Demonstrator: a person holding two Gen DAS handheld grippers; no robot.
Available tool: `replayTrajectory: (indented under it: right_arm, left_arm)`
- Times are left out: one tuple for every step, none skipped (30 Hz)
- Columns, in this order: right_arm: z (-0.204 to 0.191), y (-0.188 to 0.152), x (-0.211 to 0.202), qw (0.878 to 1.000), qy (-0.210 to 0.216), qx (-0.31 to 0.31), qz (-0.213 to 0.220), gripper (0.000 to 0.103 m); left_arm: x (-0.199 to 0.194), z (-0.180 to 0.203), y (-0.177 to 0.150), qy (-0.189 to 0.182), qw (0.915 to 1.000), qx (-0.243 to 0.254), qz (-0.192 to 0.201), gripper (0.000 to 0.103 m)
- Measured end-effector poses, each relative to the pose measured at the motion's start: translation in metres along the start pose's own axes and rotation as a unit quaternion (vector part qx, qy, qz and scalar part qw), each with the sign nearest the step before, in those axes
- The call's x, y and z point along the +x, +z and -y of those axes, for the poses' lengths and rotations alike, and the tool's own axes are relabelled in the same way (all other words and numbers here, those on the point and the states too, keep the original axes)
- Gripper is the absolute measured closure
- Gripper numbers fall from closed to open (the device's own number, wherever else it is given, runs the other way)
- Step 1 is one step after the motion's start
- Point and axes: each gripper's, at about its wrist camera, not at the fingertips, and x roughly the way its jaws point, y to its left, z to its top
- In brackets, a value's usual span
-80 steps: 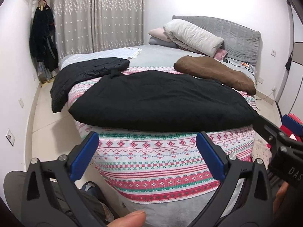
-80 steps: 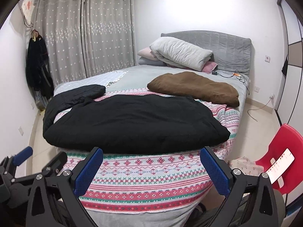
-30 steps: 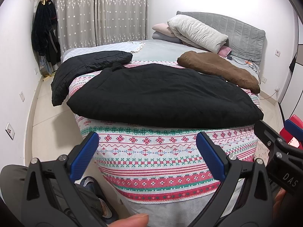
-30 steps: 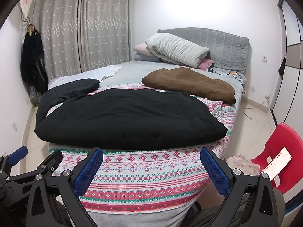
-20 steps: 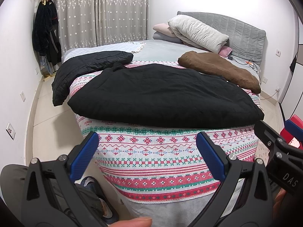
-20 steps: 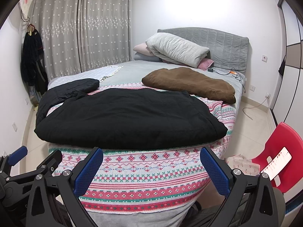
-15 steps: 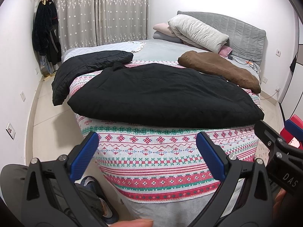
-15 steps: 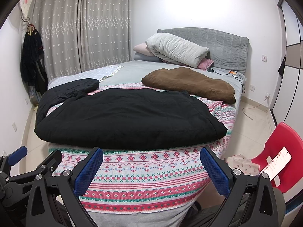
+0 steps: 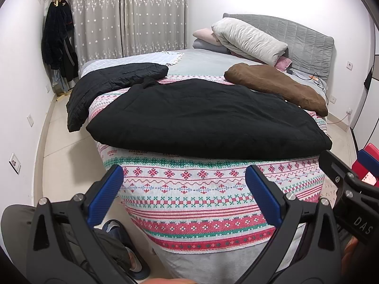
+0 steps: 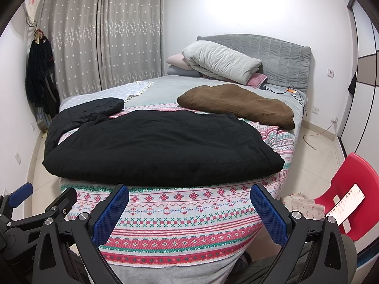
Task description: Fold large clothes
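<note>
The left tool (image 9: 184, 194) and right tool (image 10: 189, 211) both gape wide, holding nothing, short of the bed's (image 10: 180, 203) foot. There a large black garment (image 10: 161, 146) lies spread on the patterned blanket (image 9: 201, 189), with a brown garment (image 10: 236, 104) behind it.

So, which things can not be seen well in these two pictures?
- Big black quilted garment: its underside and front fastenings are hidden in both views by its own fabric; whether it is folded is unclear.
- Smaller black padded jacket: partly covered by the big garment and hanging over the bed's side.
- White phone on the red plastic chair: screen text too small, right wrist view.
- Right tool: cut off by the left wrist view's edge.
</note>
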Motion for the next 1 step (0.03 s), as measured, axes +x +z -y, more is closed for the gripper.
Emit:
replayTrajectory:
  right_arm:
    - [0.0, -0.0001, 0.0, 1.0, 0.0, 0.0, 0.0, 0.0]
  left_arm:
    - [0.0001, 0.0003, 0.0001, 0.001, 1.0, 0.0, 0.0, 0.001]
